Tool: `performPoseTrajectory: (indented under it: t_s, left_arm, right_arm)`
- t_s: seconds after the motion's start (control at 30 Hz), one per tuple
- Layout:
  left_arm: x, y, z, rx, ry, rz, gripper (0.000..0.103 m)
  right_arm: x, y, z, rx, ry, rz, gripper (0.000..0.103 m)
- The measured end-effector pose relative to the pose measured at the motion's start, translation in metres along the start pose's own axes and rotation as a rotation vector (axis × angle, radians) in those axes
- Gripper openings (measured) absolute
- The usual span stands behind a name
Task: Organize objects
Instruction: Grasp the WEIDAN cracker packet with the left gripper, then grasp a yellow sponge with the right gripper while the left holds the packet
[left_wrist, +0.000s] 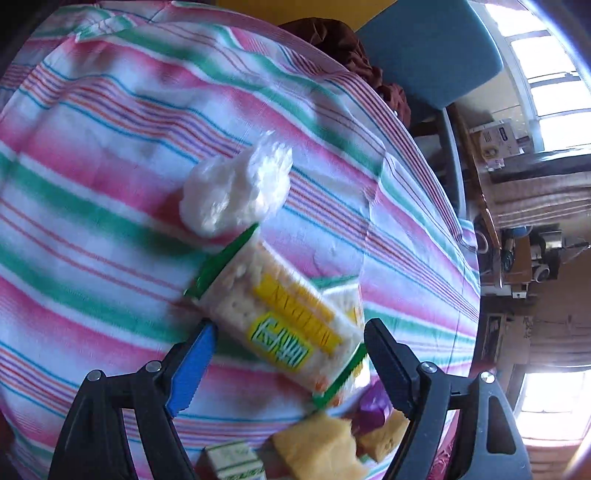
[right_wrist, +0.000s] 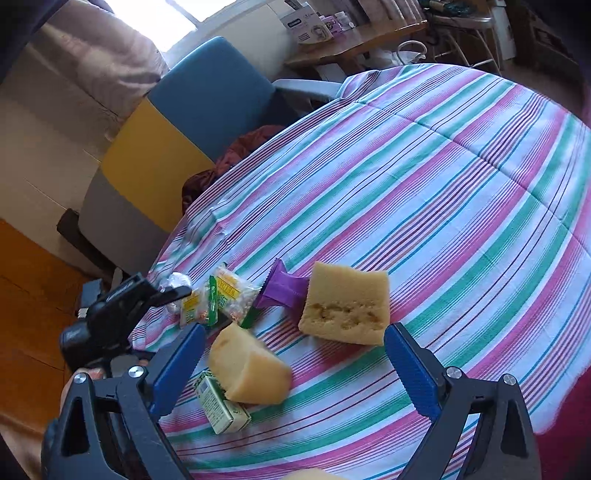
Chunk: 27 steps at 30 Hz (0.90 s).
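Observation:
My left gripper (left_wrist: 286, 332) is open just above a clear cracker packet (left_wrist: 280, 306) with green ends and yellow print; the packet lies between the jaws, untouched as far as I can tell. A white crumpled wad (left_wrist: 236, 188) lies just beyond it. My right gripper (right_wrist: 295, 347) is open over a yellow sponge piece (right_wrist: 249, 369) that rests on a small green-white box (right_wrist: 221, 404). A larger sponge block (right_wrist: 347, 304), a purple wrapper (right_wrist: 282, 288) and the cracker packets (right_wrist: 221, 299) lie further out. The left gripper (right_wrist: 122, 295) shows at their left.
Everything lies on a round table with a striped pink, green and white cloth (right_wrist: 461, 184). A blue and yellow chair (right_wrist: 192, 110) with dark red cloth stands at the far edge. A wooden desk with boxes (right_wrist: 351, 40) is behind. Sponge pieces (left_wrist: 321, 446) and the box (left_wrist: 232, 461) show low in the left view.

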<state>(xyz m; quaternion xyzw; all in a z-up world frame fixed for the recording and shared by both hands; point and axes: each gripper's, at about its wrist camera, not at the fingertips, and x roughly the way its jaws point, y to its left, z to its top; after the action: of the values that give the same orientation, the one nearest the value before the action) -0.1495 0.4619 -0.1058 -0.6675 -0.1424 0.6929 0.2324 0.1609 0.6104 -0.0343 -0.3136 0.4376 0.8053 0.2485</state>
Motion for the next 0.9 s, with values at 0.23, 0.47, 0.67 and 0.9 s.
performPoseTrajectory:
  t_s: [0.23, 0.47, 0.67, 0.9]
  left_arm:
    - [0.015, -0.021, 0.010, 0.123, -0.031, 0.180, 0.079]
    - [0.001, -0.004, -0.015, 0.318, -0.066, 0.213, 0.044]
    - [-0.015, 0.015, -0.049, 0.493, -0.091, 0.260, 0.043]
    - [-0.046, 0.048, -0.094, 0.637, -0.127, 0.285, 0.041]
  right_arm:
    - [0.001, -0.002, 0.000, 0.008, 0.012, 0.026, 0.098]
    - [0.001, -0.005, 0.002, 0.020, 0.003, 0.015, 0.098]
    - [0.003, -0.009, 0.003, 0.029, 0.006, -0.012, 0.098]
    - [0.008, -0.011, 0.003, 0.021, 0.020, -0.052, 0.098]
